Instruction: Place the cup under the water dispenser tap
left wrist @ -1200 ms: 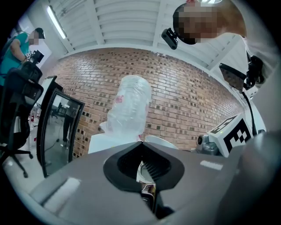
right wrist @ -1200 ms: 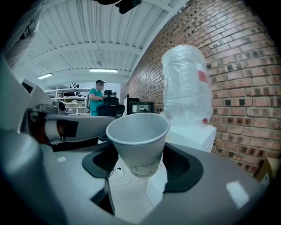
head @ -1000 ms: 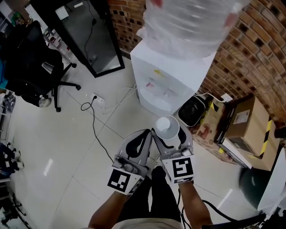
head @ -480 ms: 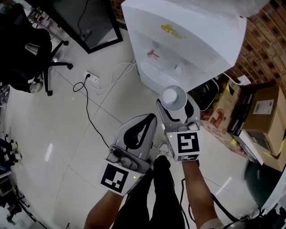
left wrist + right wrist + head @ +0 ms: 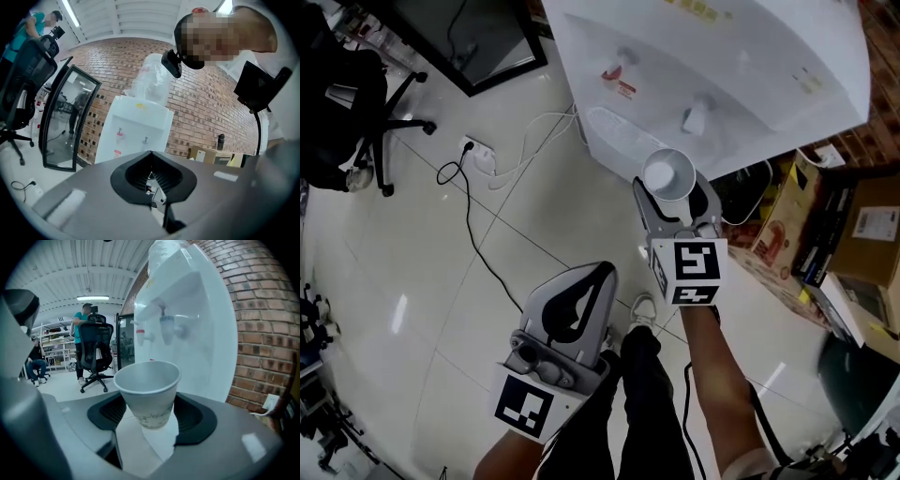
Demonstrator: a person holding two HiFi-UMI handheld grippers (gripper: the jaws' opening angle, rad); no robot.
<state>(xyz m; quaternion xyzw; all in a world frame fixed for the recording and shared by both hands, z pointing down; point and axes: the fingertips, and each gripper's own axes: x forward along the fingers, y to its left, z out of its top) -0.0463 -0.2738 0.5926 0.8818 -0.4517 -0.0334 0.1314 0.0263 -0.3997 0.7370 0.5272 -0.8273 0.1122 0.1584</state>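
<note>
- White tiled floor (image 5: 412, 281) is lying beneath us; we are standing closer to the machine than a second ago.
- Left gripper (image 5: 598, 277) is trailing nearest us, jaws pressed together on nothing.
- Right gripper (image 5: 675, 211) is leading, jaws clamping the paper cup (image 5: 667, 175) upright by its lower wall.
- Water dispenser (image 5: 750, 66) is now filling more of the head view; the cup is sitting near the pale tap (image 5: 696, 117), not yet under it.
- We are judging the approach nearly done, with the final advance and alignment remaining.

White cup (image 5: 667, 176) upright, empty, near tap (image 5: 695, 117).
</note>
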